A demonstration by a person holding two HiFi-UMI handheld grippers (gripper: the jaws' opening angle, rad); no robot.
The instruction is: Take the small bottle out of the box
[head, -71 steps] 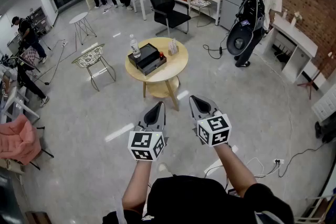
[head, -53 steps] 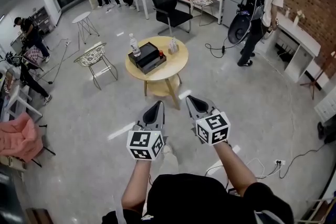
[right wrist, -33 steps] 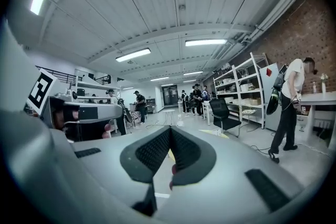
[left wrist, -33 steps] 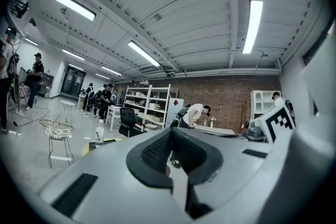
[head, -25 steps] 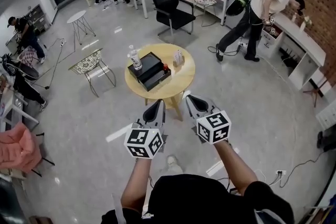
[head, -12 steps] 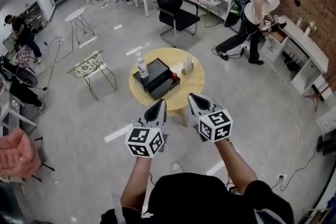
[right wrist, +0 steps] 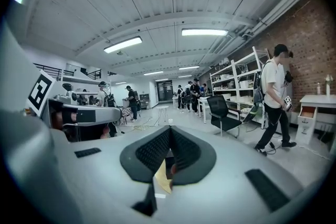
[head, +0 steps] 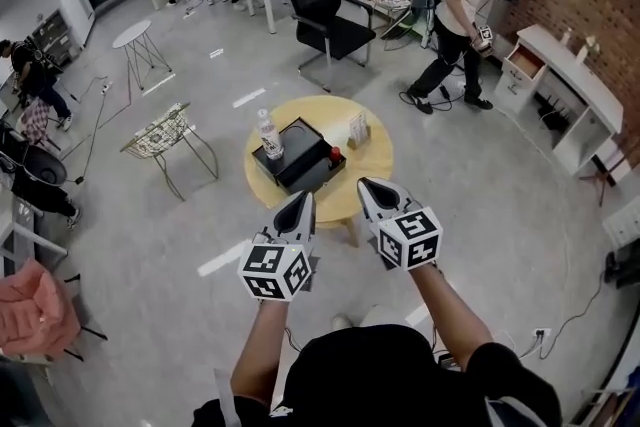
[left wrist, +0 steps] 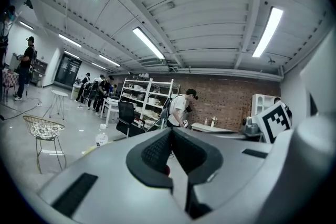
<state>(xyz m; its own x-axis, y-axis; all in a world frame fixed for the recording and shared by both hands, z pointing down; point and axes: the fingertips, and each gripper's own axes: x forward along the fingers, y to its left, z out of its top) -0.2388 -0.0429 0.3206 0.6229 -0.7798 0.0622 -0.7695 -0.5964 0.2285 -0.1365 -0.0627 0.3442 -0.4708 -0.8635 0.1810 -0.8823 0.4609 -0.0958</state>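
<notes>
Round bench ahead, nothing between. Black box on it; small red bottle at box's right corner, water bottle left. Wire chair aside. Left tongs, right tongs side by side, arms outstretched, pressed together, empty.

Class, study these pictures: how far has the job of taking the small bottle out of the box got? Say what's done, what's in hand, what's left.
Done: nothing that shows. The black box sits on the round table, and no gripper touches it.
In hand: the left gripper and right gripper are both shut, empty and short of the table.
Left: reach the box, find the small bottle (not discernible from here) and lift it out.
</notes>
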